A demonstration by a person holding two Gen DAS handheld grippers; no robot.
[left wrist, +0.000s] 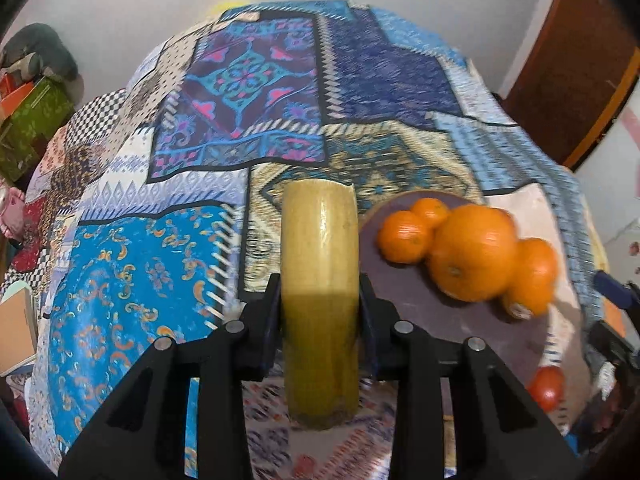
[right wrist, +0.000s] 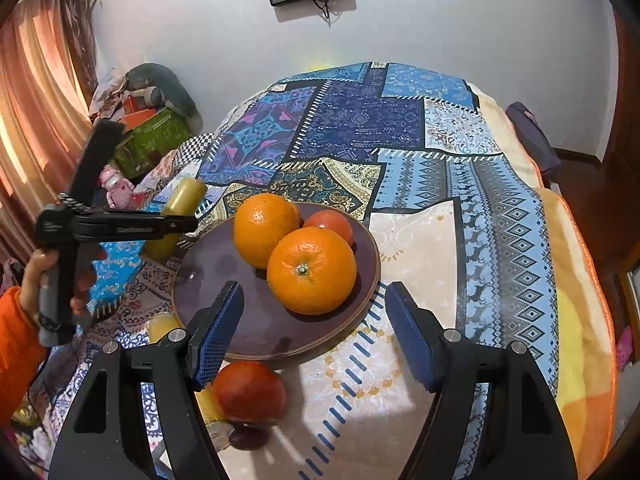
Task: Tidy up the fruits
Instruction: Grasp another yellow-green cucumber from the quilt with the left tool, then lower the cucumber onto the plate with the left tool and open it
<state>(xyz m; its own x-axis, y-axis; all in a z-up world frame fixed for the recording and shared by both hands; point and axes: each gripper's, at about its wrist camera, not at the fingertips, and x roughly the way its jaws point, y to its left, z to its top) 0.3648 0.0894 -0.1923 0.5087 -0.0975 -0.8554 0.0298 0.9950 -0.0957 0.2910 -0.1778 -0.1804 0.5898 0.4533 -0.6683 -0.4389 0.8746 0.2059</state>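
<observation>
Up close in the left wrist view, the left gripper has its jaws closed on a yellow-green banana, which stands lengthwise between the black fingers, its cut end pointing away over the patchwork bedspread. Just to its right lies a dark purple plate with a large orange and smaller oranges crowded together at its far side; motion blurs them a little. A red fruit sits on the cloth beyond the plate's near right rim. From the right wrist view, the right gripper has its jaws spread wide and holds nothing, its blue pads hovering over the near rim of the plate. Two big oranges and a reddish fruit rest on the plate, touching. Another red fruit lies on the cloth just beneath the left pad. At left, a hand grips the other gripper's handle, the banana clamped in it beside the plate
</observation>
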